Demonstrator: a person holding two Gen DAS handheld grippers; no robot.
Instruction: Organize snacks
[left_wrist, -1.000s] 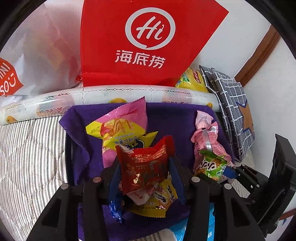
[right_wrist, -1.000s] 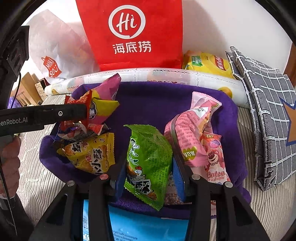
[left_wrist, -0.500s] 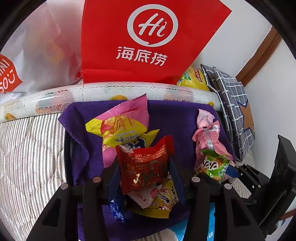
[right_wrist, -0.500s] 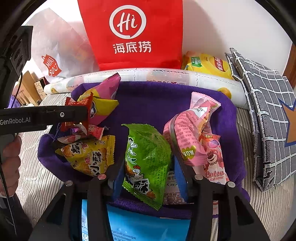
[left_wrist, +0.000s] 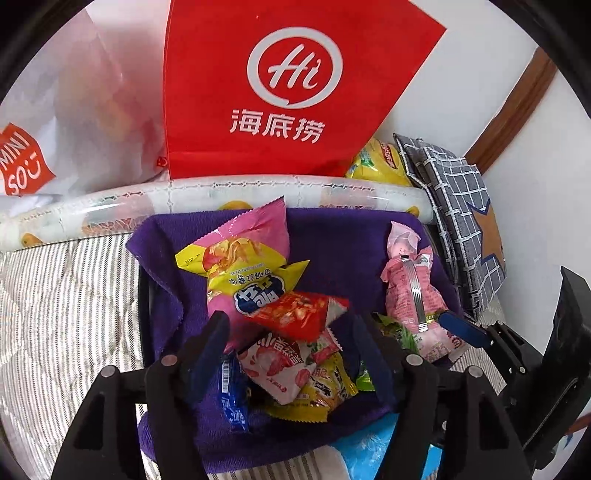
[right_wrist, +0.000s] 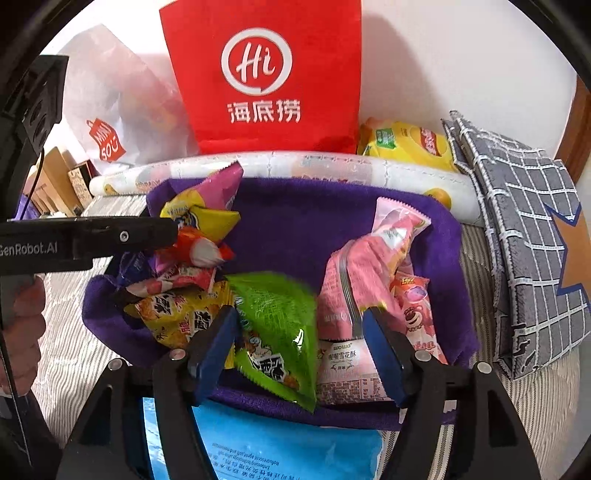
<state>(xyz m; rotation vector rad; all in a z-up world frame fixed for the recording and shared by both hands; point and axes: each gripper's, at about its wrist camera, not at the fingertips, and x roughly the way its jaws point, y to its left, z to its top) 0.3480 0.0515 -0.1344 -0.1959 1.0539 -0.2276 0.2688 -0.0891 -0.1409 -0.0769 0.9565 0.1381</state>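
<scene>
Left wrist view: the left claw (left_wrist: 290, 332) points down at a purple cloth (left_wrist: 332, 240) spread on a striped bed (left_wrist: 62, 295). Its jaws are opening. The red snack packet (left_wrist: 299, 314) lies between them on a heap of packets, and neither pad presses it. Beneath it sit a pink strawberry packet (left_wrist: 280, 369), a yellow packet (left_wrist: 325, 391) and a blue wrapper (left_wrist: 231, 395), each partly covered. A pink-and-yellow chip bag (left_wrist: 240, 254) lies behind the heap. The right claw (left_wrist: 436, 325) enters from the right edge; only one blue pad and a metal strip across a pink packet (left_wrist: 410, 291) are visible. A red paper bag (left_wrist: 288, 85) stands behind, its top cut off.

Right wrist view: the right claw (right_wrist: 299, 343) has its jaws opening. The green snack packet (right_wrist: 277, 325), motion-blurred, lies between them on the cloth, apparently free of both pads. Pink packets (right_wrist: 369, 266) lie to its right, a metal strip across them. The left claw (right_wrist: 155, 232) reaches in from the left over the heap; its jaw gap cannot be made out here. A hand (right_wrist: 22, 332) is cut off at the left edge. A light blue packet (right_wrist: 288, 446) lies at the lower edge, partly hidden by the claw body.
</scene>
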